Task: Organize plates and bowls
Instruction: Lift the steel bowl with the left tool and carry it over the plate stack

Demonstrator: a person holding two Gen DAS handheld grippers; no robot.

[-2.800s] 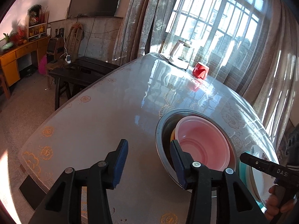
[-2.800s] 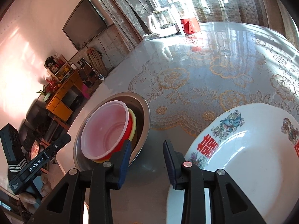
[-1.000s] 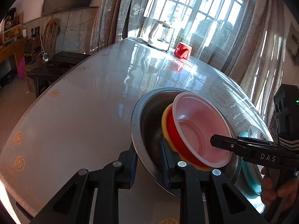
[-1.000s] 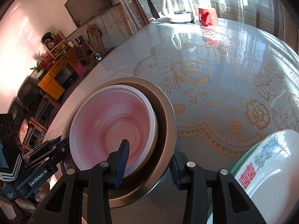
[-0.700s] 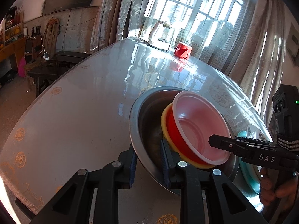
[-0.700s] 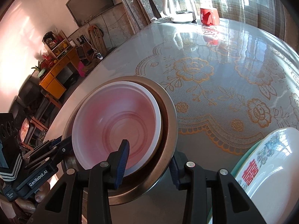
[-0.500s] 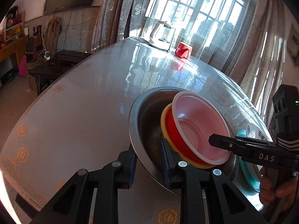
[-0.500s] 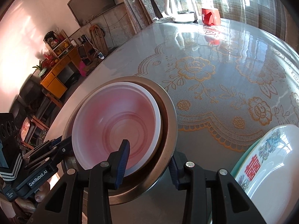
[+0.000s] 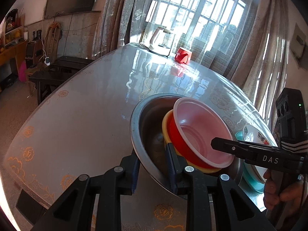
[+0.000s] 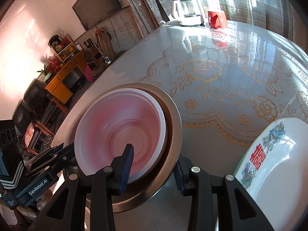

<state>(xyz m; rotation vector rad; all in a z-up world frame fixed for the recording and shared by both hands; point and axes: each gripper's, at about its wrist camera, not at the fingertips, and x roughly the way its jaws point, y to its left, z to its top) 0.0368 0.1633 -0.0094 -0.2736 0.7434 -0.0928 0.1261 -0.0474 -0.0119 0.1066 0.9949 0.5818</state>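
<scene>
Left gripper (image 9: 153, 171): bottom centre of the left wrist view, its two blue-padded fingers clamped on the near rim of the steel basin, one pad outside the wall, one inside.
Right gripper (image 10: 154, 167): bottom centre of the right wrist view, straddling the opposite side of the same rim; left pad inside the basin in front of the pink bowl, right pad outside, partly hidden under the rim. It grips the rim.
Steel basin (image 9: 138, 132): centre right of the left view, lower centre of the right view (image 10: 173, 115); tilted, its near edge raised off the table between the two grippers.
Pink bowl (image 9: 200, 130): translucent, white-rimmed, uppermost in the nest inside the basin, leaning toward the right of the frame.
Red bowl (image 9: 173, 134): directly under the pink one, only its side showing.
Yellow bowl (image 9: 165, 123): lowest of the three, a thin rim visible at the left of the stack.
White plate (image 10: 279, 163): lower right of the right view, printed with birds and a red character, lying on a teal plate (image 9: 250, 181) just beside the basin.
Table (image 9: 77, 115): round, glossy cover over lace with gold flowers.
Kettle (image 9: 159, 42): far edge, upper centre, by the window.
Red cup (image 9: 183, 55): just right of the kettle.
Person's hand (image 9: 277, 192): lower right of the left view, holding the right gripper's handle.
</scene>
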